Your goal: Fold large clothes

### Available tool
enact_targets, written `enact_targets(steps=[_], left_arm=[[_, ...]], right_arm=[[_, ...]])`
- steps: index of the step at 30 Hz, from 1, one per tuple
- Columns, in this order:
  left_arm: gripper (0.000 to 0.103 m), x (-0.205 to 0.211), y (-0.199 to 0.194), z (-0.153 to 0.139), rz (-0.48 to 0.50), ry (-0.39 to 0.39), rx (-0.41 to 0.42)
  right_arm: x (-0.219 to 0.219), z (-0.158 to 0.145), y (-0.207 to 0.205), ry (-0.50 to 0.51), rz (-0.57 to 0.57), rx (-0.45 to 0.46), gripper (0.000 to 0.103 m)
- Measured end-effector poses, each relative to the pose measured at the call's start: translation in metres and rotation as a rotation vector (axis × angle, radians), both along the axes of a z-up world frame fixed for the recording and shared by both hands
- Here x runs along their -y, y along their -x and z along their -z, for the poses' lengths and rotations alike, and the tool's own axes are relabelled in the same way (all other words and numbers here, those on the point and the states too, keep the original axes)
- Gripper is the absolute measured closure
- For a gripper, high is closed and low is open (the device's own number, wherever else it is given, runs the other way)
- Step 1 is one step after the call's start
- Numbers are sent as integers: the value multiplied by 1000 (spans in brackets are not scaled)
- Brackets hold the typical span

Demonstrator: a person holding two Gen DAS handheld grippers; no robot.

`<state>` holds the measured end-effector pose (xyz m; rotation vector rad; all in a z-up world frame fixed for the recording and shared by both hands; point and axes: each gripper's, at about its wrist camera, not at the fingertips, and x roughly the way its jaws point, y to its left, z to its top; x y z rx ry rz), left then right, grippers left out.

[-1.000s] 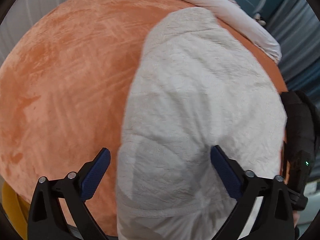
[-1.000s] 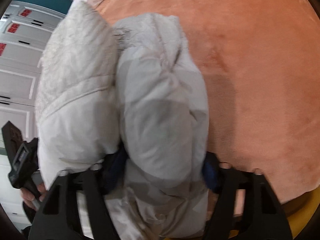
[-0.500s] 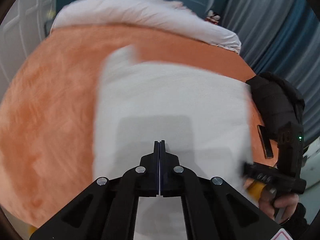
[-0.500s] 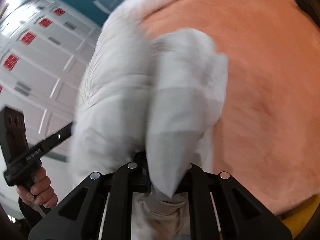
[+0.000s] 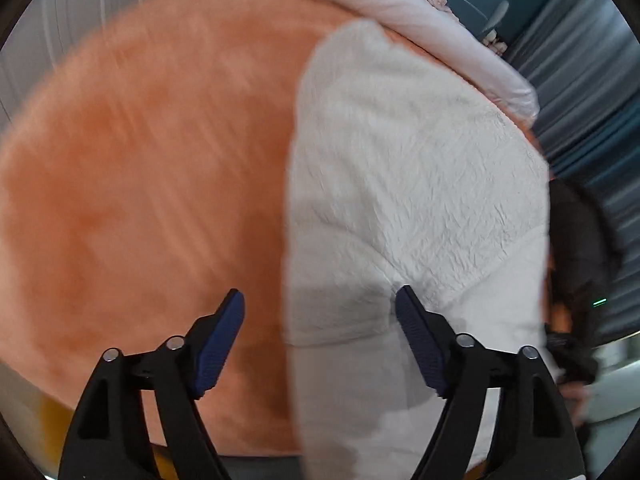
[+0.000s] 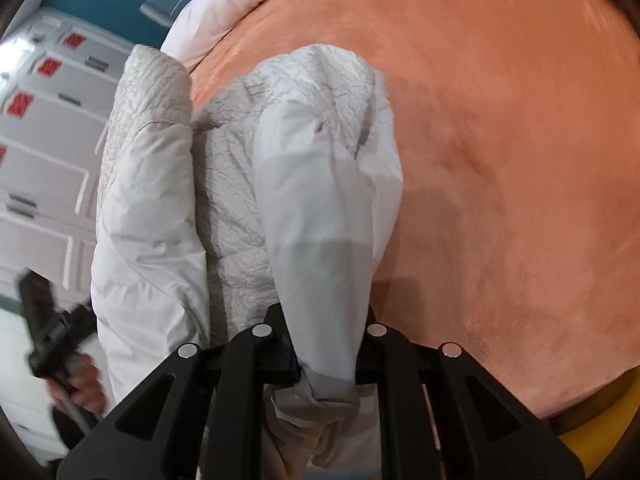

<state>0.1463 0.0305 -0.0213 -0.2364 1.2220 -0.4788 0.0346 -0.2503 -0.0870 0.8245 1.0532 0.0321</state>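
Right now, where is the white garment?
The white garment lies on the orange blanket, right of centre in the left wrist view; in the right wrist view, the right hand-held gripper pinches a fold of it.

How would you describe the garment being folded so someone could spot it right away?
Find the big orange plush blanket covering the bed. On it lies an off-white crinkled jacket, one smooth sleeve pinched in the right gripper. The white bedding behind is smoother and bunched along the far edge.

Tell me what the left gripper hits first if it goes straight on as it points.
Probably the white garment. The left gripper, its fingers opening and holding nothing, straddles the garment's left edge over the orange blanket. Depth is unclear.
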Motion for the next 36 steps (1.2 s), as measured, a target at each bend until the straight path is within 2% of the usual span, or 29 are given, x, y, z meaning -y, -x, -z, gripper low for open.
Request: enact_targets(steps=[1,3,4,6,7,9,11,14,18,20,21,24,26,28,30,31,32,34,36], left_arm=[[17,0,-3,11,-16,80,-37],[11,2,-11,26,-27,179,-76],[5,4,-15,34,-32,229,-103],[5,6,-23,45,-28,286,-135],[5,8,-25,46,-26,285,-133],[19,16,-26,35,1,283,-101],[36,28,-24,9,50,253,-17],[51,35,-30,-32,113,196,141],[55,23,-58,-72,107,161,263],[57,14,-75,-90,90,141,315],[57,13,-82,-97,83,129,339],[57,3,-116,-119,55,61,431],[57,0,-140,-117,37,16,457],[56,0,-167,-100,10,-38,447],[55,3,-197,-62,-32,-113,372],[52,3,-203,-41,-48,-156,322],[49,1,-210,-22,-86,-204,288],[45,-10,-206,-18,-131,-189,315],[45,-19,-199,-25,-146,-173,314]], right_arm=[[8,4,2,-22,2,2,88],[17,18,3,-84,21,6,85],[27,25,5,-112,29,6,83],[37,41,8,-208,52,9,81],[37,47,8,-258,66,11,81],[41,46,5,-248,61,18,84],[32,31,-2,-185,37,49,89],[9,-8,-19,-125,18,162,92],[-10,-53,-54,-77,5,290,92],[-22,-76,-83,-38,-14,352,92],[-25,-80,-114,-26,-22,374,92],[-41,-99,-159,17,-52,429,92],[-52,-96,-195,51,-63,429,90],[-53,-76,-226,75,-65,353,80],[-50,-37,-260,107,-37,179,77],[-49,-23,-263,110,-26,120,77],[-48,-17,-260,113,-13,101,77],[-45,-23,-242,98,15,164,67],[-44,-44,-223,178,47,205,66]])
